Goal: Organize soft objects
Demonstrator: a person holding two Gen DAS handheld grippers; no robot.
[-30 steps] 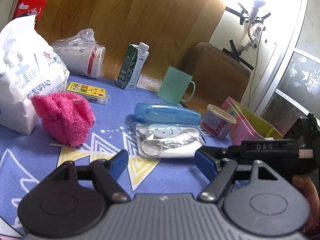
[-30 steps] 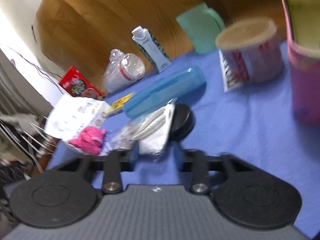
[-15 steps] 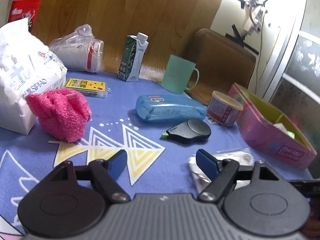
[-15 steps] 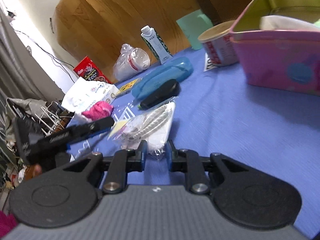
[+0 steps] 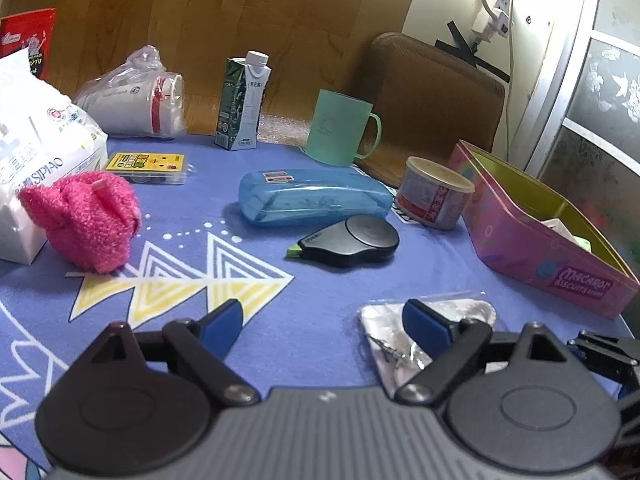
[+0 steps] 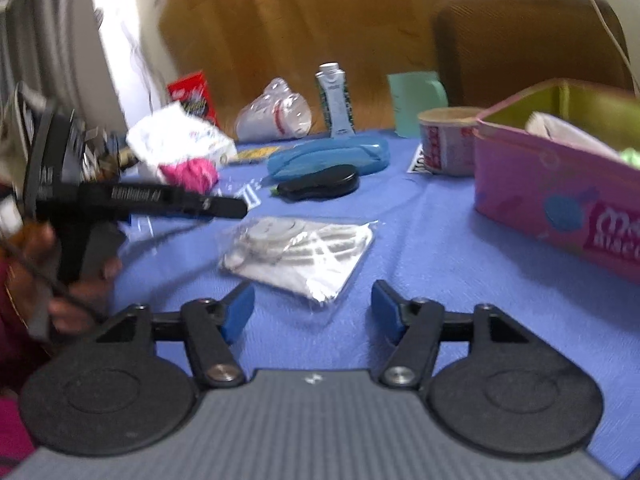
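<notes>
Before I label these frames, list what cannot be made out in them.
- Contents of the pink biscuit tin: mostly hidden by its wall in both views.
- Clear plastic pouch of white items: right wrist view blurred; left wrist view half covered by the left gripper.
- White tissue pack: cut off by the left wrist view's edge.
- Pink fluffy cloth: small, blurred in the right wrist view.

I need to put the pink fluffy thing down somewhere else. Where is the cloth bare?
Bare: the triangle-patterned cloth between the pink fluffy thing, the black tape dispenser and the clear packet; also the strip between that packet and the pink tin. Crowded: around the blue case and behind it.
</notes>
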